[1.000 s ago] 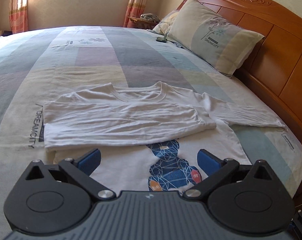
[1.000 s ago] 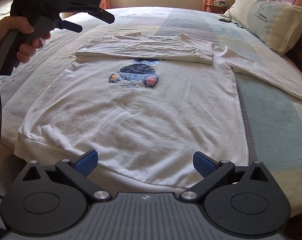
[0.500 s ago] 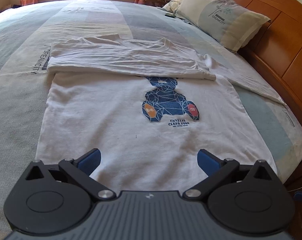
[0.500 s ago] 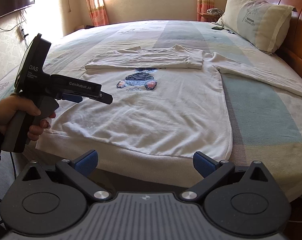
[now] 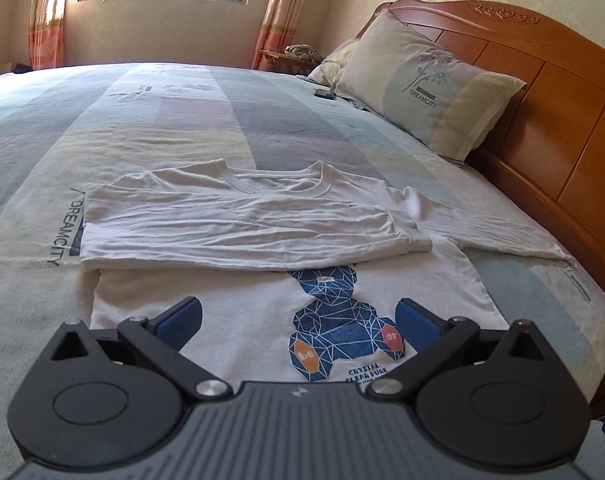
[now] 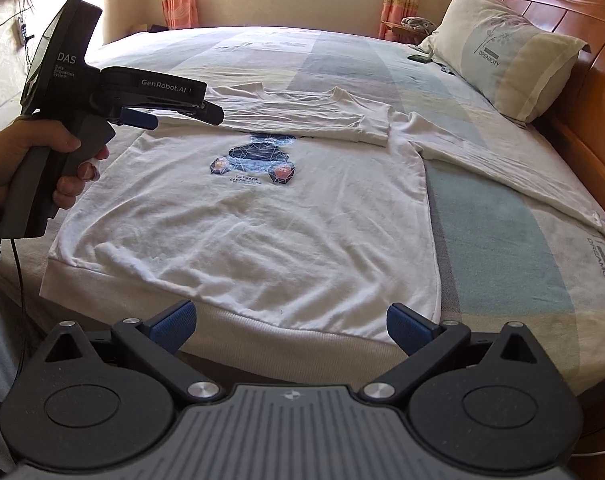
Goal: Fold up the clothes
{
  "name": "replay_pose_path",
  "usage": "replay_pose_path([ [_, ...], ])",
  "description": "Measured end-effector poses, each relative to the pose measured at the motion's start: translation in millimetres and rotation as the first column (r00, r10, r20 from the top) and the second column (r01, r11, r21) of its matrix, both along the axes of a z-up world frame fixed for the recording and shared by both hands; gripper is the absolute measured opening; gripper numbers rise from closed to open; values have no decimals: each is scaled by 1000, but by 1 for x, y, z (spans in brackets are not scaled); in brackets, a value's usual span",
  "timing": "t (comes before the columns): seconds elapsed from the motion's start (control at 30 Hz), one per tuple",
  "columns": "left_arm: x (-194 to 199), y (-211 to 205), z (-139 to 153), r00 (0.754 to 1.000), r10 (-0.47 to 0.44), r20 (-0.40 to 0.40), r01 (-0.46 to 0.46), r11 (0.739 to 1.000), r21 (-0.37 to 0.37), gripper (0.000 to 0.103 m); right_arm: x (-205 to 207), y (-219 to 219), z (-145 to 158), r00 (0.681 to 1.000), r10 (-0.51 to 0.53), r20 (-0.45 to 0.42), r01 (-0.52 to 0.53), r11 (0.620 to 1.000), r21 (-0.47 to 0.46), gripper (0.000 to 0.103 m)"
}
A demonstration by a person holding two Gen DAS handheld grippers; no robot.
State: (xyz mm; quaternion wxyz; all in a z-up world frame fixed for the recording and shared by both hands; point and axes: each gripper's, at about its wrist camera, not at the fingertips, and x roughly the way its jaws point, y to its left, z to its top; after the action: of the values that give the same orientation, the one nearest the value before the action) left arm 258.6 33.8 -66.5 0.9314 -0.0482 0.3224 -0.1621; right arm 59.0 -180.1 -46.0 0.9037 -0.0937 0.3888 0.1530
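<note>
both the left gripper (image 5: 298,314) and right gripper (image 6: 290,322) gape empty. next i'd pinch the outstretched sleeve (image 6: 502,168) near its cuff and lay it flat across the white shirt (image 6: 262,216).

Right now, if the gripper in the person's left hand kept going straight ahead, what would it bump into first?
Probably the folded-over sleeve across the white sweatshirt; the open left gripper hovers above the chest print, though its height is unclear.

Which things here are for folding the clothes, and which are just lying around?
For the job:
white long-sleeved shirt with a blue bear print
left gripper
right gripper

Lying about:
pale printed pillow
small dark flat object beside the pillow
</note>
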Motion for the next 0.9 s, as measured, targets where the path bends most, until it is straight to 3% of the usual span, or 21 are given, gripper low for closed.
replay_pose_path([
  [0.17,26,0,-20,999,-40,31,39,998,56,102,43,16,-1,1000,7,15,-6,1000,-26,103],
  [0.3,42,1,-44,996,-86,-11,86,996,28,102,91,35,-16,999,36,27,-35,998,-54,103],
  [0.43,48,-2,-59,993,-119,-17,119,993,14,102,124,43,-44,999,23,-28,-24,998,-64,103],
  [0.53,49,-4,-59,991,-133,-8,133,990,42,102,124,31,-67,996,-33,-83,33,999,-9,103],
  [0.63,50,-2,-60,990,-139,-10,139,990,34,102,116,14,-74,995,-64,-71,70,994,79,103],
  [0.8,54,-5,-47,992,-116,-45,117,992,40,102,116,20,-74,994,-73,-79,76,996,40,103],
  [0.9,52,-12,-35,995,-99,-25,99,995,8,102,116,20,-74,994,-77,-77,80,996,41,103],
])
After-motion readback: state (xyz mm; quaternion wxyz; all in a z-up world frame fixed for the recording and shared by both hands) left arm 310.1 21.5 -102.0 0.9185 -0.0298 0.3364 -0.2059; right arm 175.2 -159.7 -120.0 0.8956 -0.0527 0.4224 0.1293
